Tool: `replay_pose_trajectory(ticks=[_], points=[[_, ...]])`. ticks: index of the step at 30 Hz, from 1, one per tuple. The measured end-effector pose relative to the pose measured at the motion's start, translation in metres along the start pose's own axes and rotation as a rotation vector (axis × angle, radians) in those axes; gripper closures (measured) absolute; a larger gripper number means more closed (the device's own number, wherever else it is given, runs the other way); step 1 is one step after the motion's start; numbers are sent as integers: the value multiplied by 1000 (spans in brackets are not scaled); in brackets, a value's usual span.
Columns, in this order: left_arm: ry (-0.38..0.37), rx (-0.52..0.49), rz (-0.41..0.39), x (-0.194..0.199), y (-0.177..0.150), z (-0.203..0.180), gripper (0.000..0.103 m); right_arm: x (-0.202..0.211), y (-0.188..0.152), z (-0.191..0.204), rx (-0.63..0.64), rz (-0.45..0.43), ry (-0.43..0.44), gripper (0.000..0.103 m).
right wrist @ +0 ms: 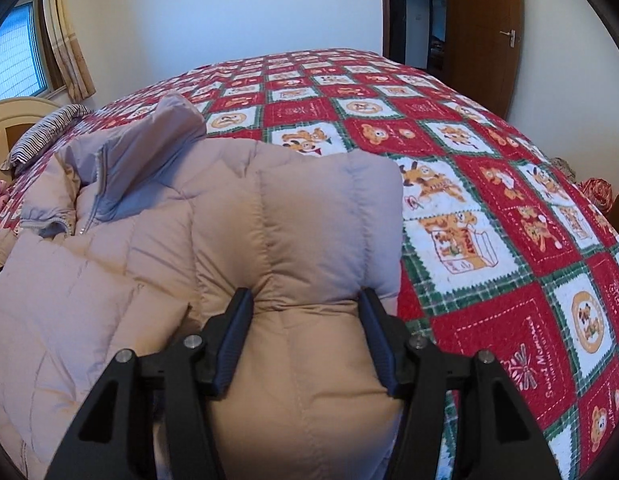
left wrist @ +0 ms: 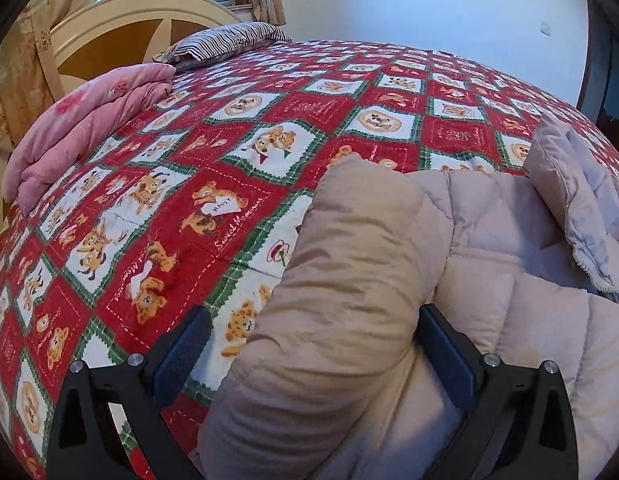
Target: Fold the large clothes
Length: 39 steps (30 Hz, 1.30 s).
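A pale pink-beige puffer jacket (left wrist: 501, 288) (right wrist: 89, 288) lies on the red teddy-bear bedspread (left wrist: 169, 184) (right wrist: 509, 208), its greyish collar (right wrist: 149, 148) standing up. In the left wrist view a folded-over sleeve (left wrist: 349, 256) runs between the fingers of my left gripper (left wrist: 313, 316). This gripper is open: the right finger touches the sleeve, the left finger stands apart from it. My right gripper (right wrist: 305, 294) has its jaws at about half width, and both pads dent a thick puffy fold of the jacket (right wrist: 309, 220) between them.
A folded pink quilt (left wrist: 89, 132) and a striped pillow (left wrist: 225, 42) (right wrist: 45, 132) lie near the cream headboard (left wrist: 121, 28). A wooden door (right wrist: 485, 40) stands beyond the bed's far corner. Bare bedspread stretches left of the jacket and to its right.
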<state>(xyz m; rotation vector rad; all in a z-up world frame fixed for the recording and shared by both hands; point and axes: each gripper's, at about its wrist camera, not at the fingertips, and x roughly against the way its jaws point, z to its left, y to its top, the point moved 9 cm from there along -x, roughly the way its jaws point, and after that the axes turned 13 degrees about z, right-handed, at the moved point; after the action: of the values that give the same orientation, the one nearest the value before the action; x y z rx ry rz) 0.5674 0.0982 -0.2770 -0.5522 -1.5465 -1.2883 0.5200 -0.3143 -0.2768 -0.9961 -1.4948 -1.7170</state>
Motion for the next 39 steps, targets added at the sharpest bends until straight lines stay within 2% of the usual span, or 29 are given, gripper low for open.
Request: replay_pose_trajectory(ticks=[13,15,19,22,25,27,31,34,39], points=[[-7,-15,22,3,2,2,1,-2,0,1,11,-5,-24,43],[-29,-36,37,15,3,5,1,-1,0,1,13,0,-18,40],[-67,-110,-12,47,20,0,1,7,3,-1,1,28,49,28],[-100,-131,-56,69,45,-10,1,13,11,1,5,39,67,28],[-170,-150,-37,75,71,-33,1,27,34,7,-10,14,111,26],[-192,-167,-28,70,88,-55,1,32,57,16,-13,1,144,20],[-198,-208,24,46,106,-94,1,23,94,40,22,17,185,19],[-176,-243,31,28,116,-113,1,7,123,56,20,40,240,19],[-183,-271,22,12,123,-131,1,-19,146,76,29,68,286,19]])
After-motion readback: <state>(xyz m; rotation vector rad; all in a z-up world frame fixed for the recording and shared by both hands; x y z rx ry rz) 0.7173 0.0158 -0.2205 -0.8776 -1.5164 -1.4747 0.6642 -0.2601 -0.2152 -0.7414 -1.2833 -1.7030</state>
